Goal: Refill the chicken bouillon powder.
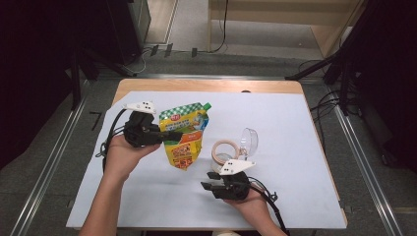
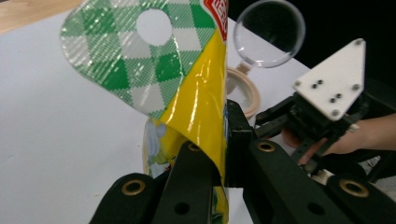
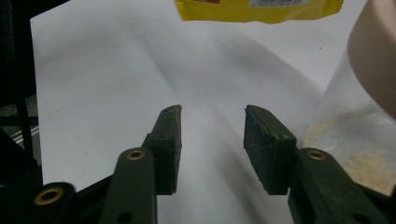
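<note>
A yellow refill pouch (image 1: 184,135) with a green-and-white checked top and a green spout cap is held up over the white sheet (image 1: 275,113) that covers the table, left of the sheet's middle and nearer its far edge than its near one. The left gripper (image 1: 164,137) pinches it: in the left gripper view the two black jaws are pressed onto the pouch's yellow side seam (image 2: 205,126), with the checked top and its round hanging hole standing above them. The pouch hangs roughly upright, its bottom corner pointing down toward the sheet; what is inside it cannot be told. Just right of the pouch stands a clear jar (image 1: 223,155) with a tan rim, its round clear lid (image 1: 248,140) hinged open and tilted up on the far right side. In the right gripper view the jar's clear wall (image 3: 355,126) shows pale crumbly grains low inside it, beneath the tan rim. The right gripper (image 1: 209,183) sits near the sheet's near edge, just in front of the jar; its jaws are spread apart with nothing between them, and the bare sheet shows through the gap, with the pouch's lower edge (image 3: 259,11) hanging beyond.
</note>
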Demonstrator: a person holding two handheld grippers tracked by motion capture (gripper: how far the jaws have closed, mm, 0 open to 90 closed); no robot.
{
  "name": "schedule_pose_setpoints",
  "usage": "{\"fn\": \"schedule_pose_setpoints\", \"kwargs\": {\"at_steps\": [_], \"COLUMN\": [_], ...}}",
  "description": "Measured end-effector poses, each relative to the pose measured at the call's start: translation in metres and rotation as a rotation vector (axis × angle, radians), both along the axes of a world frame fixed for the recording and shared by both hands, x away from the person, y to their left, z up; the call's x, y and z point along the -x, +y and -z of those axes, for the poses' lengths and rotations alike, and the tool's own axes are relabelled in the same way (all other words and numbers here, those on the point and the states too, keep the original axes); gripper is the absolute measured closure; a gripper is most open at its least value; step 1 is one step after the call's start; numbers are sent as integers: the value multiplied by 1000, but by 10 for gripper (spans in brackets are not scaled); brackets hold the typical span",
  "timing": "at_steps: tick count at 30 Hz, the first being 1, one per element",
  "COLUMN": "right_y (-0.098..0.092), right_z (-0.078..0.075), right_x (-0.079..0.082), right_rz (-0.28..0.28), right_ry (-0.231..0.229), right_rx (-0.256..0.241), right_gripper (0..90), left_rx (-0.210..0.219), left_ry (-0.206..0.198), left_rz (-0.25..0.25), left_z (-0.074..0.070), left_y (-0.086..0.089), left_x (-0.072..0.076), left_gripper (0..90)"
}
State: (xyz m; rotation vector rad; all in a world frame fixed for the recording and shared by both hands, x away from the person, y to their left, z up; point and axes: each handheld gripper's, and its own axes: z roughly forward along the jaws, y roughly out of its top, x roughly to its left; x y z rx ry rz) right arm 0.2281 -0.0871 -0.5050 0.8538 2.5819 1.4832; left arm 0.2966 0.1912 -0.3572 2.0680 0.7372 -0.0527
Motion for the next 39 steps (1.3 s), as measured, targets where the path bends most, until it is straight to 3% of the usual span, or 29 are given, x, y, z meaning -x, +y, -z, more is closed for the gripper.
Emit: {"fn": "schedule_pose_setpoints", "kwargs": {"at_steps": [6,7,13,19,22,24,27,28,32,39], "right_y": [0,0,0,-1,-2,1,4,4,12,25], "right_z": [0,0,0,-1,-4,-7,-7,-7,-10,-14], "right_x": [-1,0,-1,-3,-1,3,8,8,17,26], "right_rz": [25,27,52,83,77,65,35,35,-22,-73], "right_ry": [-10,-13,-18,-39,-55,-140,-166,-166,-166,-122], "right_rx": [-1,3,12,-3,-28,2,14,14,1,4], "right_gripper": [629,690,731,726,696,719,714,714,705,706], "left_rx": [6,14,-3,20,18,26,50,50,20,3], "left_ry": [-11,-8,-13,26,69,83,101,101,77,83], "left_rz": [33,41,118,202,221,219,188,188,89,46], "left_z": [-14,-16,-28,-33,-28,-24,-21,-21,-22,-19], "left_y": [-9,-10,-22,-36,-42,-44,-40,-40,-35,-38], "left_x": [13,15,29,39,38,36,31,31,29,28], "left_gripper": [900,900,900,900,900,900,900,900,889,847]}}
